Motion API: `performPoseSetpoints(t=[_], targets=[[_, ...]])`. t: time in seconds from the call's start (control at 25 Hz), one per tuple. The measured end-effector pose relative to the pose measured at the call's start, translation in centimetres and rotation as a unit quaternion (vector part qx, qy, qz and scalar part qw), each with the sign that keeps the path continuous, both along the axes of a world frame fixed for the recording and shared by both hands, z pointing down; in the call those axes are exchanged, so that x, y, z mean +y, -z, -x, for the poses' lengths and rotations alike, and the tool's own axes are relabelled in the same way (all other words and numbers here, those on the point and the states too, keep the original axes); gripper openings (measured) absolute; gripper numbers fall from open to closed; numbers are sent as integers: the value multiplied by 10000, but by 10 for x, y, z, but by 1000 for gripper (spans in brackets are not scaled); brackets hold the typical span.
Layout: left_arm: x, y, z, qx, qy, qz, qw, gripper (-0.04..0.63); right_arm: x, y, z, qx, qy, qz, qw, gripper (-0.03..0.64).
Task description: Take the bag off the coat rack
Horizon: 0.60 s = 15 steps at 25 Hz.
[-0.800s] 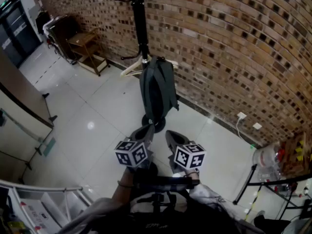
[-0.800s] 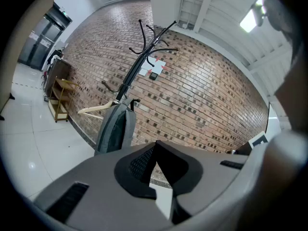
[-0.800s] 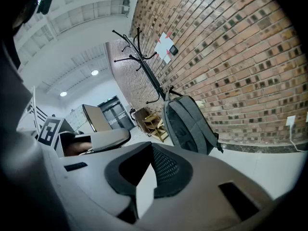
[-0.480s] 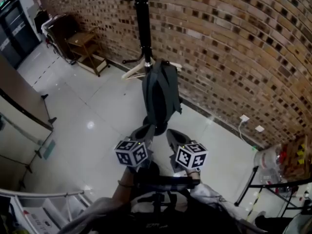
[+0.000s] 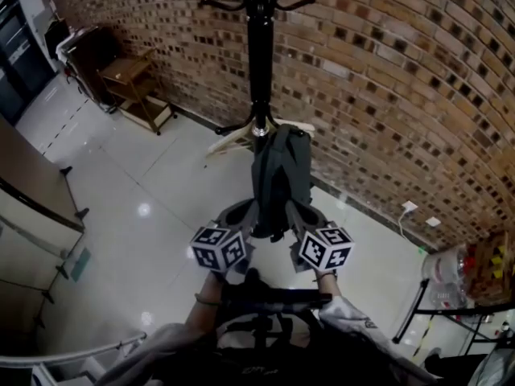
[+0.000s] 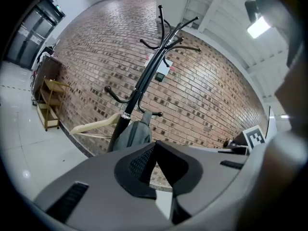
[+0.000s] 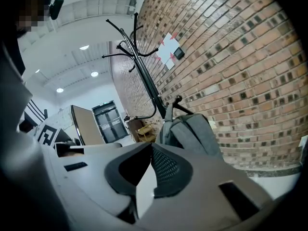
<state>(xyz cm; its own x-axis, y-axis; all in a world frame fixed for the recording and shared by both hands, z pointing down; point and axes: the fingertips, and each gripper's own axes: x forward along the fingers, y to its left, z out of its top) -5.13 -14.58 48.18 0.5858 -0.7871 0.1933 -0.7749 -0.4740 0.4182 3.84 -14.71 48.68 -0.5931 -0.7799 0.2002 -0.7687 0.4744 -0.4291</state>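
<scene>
A grey backpack point(image 5: 282, 175) hangs from a low hook of the black coat rack point(image 5: 260, 55) in front of the brick wall. My left gripper point(image 5: 239, 213) and right gripper point(image 5: 296, 214) are held side by side just below and on either side of the bag's lower end. Both are shut with nothing between the jaws. In the left gripper view the bag point(image 6: 134, 134) hangs just beyond the shut gripper point(image 6: 155, 146). The right gripper view shows the bag point(image 7: 192, 131) close ahead, to the right of the gripper point(image 7: 151, 148). Neither gripper touches it.
A wooden hanger point(image 5: 229, 139) hangs on the rack beside the bag. A wooden shelf point(image 5: 133, 87) stands by the wall at far left. A wall socket with a cable point(image 5: 410, 207) and a large water bottle point(image 5: 442, 260) are at right. A table edge point(image 5: 32, 183) lies at left.
The whole view has moved closer to the rack. Both grippers have advanced toward the bag; their tips now flank its lower end instead of standing short of it.
</scene>
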Motion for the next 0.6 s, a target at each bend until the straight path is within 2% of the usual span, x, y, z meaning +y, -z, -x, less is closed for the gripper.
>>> performPoseSetpoints(t=[0.08,0.16,0.32,0.4,0.48,0.6], targets=[[-18,0,13,41,-52,-11,10000,8,-23,5,4,112,-157,-82,9998,9],[-33,-1,25,63,-106,-4,9999,8,-43,7,7,189,-248,-111,9995,55],[-59,0,43,97,-204,7,9997,8,-75,18,17,231,-433,-185,9986,61],[-68,-2,46,155,-263,49,9995,8,-88,21,20,296,-476,-177,9983,74],[-74,-5,44,196,-345,94,9992,8,-99,21,22,396,-466,-158,9980,117],[-80,-8,37,224,-469,140,9986,8,-116,23,21,544,-510,-160,9971,117]])
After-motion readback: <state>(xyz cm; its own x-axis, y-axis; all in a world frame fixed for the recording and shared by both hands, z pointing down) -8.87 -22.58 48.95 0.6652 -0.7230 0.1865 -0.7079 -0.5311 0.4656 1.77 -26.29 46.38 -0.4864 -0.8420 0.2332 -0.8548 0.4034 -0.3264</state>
